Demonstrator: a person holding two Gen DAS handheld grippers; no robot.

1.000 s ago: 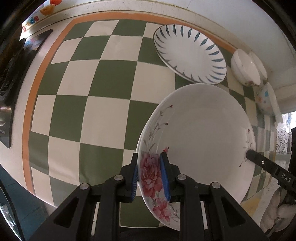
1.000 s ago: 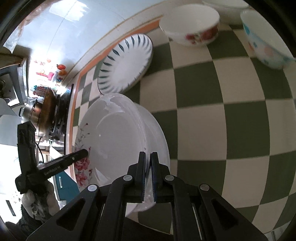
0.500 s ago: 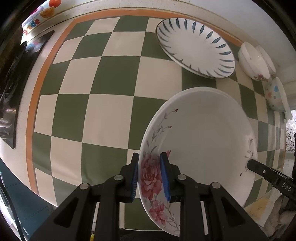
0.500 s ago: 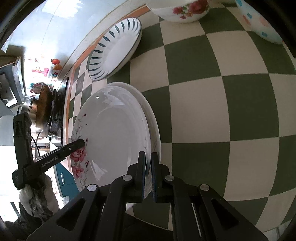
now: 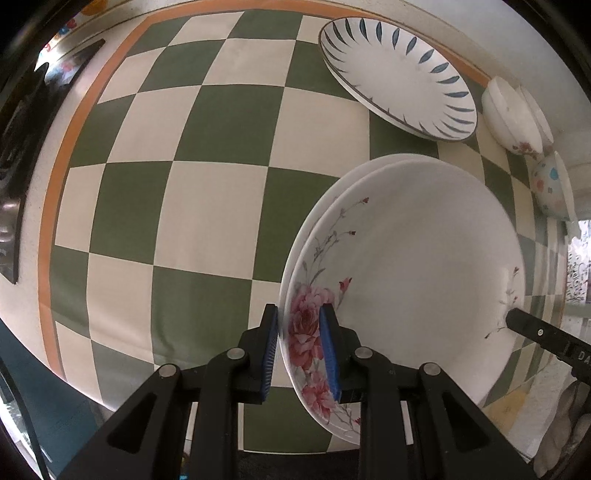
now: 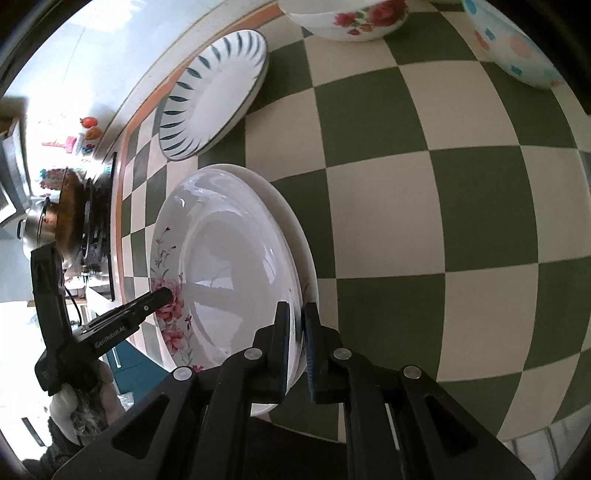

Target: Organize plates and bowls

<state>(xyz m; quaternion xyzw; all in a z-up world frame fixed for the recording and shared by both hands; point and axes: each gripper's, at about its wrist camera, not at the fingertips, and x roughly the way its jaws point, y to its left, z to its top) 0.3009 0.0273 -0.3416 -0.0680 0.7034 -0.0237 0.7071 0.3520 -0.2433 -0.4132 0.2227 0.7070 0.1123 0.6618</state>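
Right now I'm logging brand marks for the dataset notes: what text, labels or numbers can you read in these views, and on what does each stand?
"GenRobot.AI": white lettering on the side of the left gripper, seen from the right wrist view.
"DA": cut-off white letters on the right gripper, at the left wrist view's edge; the rest is out of frame.
Colourful wall stickers behind the counter: too small and blurred to read.
The flower plate carries only a floral pattern, no writing.

A counter covered in a green-and-cream checked cloth [image 5: 207, 206] with an orange border carries the dishes. A plain white plate [image 6: 301, 254] lies beneath the left gripper's flowered plate. Beyond it rests a blue-leaf plate [image 5: 399, 74], then a rose bowl [image 6: 351, 18] and a dotted bowl [image 6: 517, 48] farther right.
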